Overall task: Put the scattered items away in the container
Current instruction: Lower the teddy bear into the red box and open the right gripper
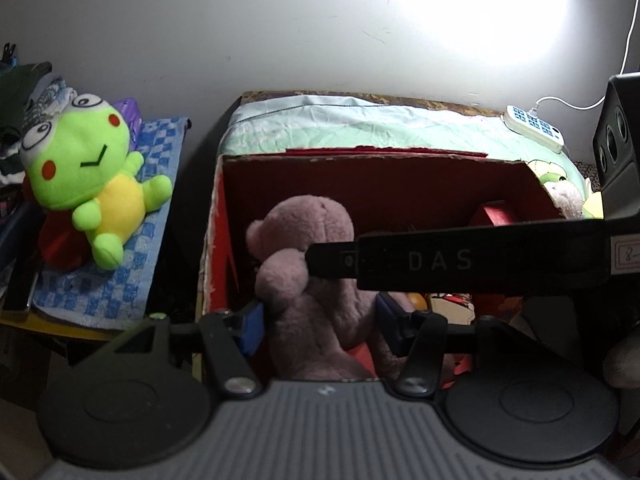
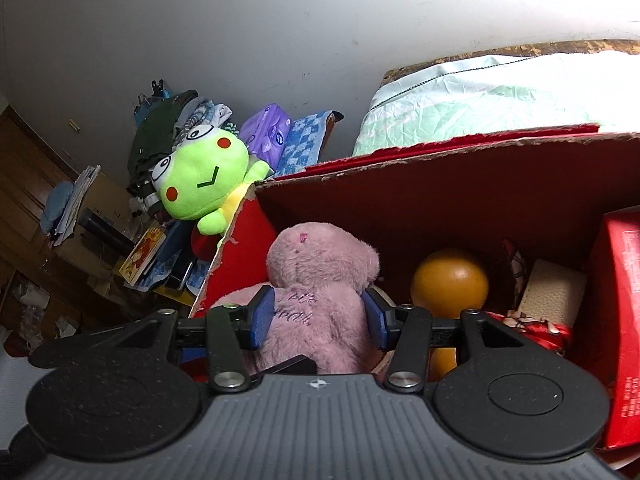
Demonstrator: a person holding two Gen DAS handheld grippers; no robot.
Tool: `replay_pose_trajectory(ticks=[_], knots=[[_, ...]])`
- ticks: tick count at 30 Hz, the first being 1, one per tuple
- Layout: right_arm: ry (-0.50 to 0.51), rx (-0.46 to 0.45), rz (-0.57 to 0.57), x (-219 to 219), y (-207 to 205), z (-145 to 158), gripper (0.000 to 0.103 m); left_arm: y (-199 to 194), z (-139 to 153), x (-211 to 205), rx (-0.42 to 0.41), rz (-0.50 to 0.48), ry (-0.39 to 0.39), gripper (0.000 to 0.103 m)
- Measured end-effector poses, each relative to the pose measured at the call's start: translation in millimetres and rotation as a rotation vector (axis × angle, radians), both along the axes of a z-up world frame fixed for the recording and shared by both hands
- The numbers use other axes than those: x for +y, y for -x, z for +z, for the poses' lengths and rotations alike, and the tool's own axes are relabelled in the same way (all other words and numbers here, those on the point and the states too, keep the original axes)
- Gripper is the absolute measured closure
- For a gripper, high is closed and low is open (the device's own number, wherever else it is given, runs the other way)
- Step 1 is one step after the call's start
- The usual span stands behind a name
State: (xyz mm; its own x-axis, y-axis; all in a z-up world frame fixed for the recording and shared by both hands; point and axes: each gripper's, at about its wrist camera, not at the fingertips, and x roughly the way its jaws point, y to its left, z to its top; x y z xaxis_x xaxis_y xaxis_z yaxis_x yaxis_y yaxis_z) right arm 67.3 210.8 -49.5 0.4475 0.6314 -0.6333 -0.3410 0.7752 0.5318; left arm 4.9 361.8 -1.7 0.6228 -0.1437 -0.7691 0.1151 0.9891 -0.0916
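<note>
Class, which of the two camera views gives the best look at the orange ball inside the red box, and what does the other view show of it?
The right wrist view: the orange ball sits in plain sight in the red box, beside the pink teddy. In the left wrist view only a sliver of the ball peeks out below the right tool's black finger.

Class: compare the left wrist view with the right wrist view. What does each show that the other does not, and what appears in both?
Left wrist only: a white power strip on the bed and the other gripper's black finger crossing the frame.
Right wrist only: an orange ball in the box, and a purple packet's label.
Both: the pink bear held between blue-padded jaws, inside the red box, with the green frog outside it.
</note>
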Motion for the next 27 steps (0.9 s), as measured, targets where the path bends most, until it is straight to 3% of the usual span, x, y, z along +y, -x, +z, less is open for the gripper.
replay_pose_trajectory(ticks=[11,19,23,25,27], knots=[[0.031,0.029,0.036,19,-4,-7,0.054,16,13,9,-0.027,-0.011,0.016,0.049],[-0.048,0.093,0.029,-3,-9,-4,0.053,8,-2,-7,0.012,-0.032,0.011,0.049],[-0.073,0.11,-0.003,-18,-10,-1,0.069,5,-6,-9,0.02,-0.026,-0.013,0.05],[-0.078,0.133,-0.02,-22,-12,-4,0.083,5,-6,-9,0.024,-0.018,-0.017,0.05],[-0.048,0.151,-0.03,-21,-13,-7,0.088,3,-8,-8,0.034,-0.007,-0.027,0.05]])
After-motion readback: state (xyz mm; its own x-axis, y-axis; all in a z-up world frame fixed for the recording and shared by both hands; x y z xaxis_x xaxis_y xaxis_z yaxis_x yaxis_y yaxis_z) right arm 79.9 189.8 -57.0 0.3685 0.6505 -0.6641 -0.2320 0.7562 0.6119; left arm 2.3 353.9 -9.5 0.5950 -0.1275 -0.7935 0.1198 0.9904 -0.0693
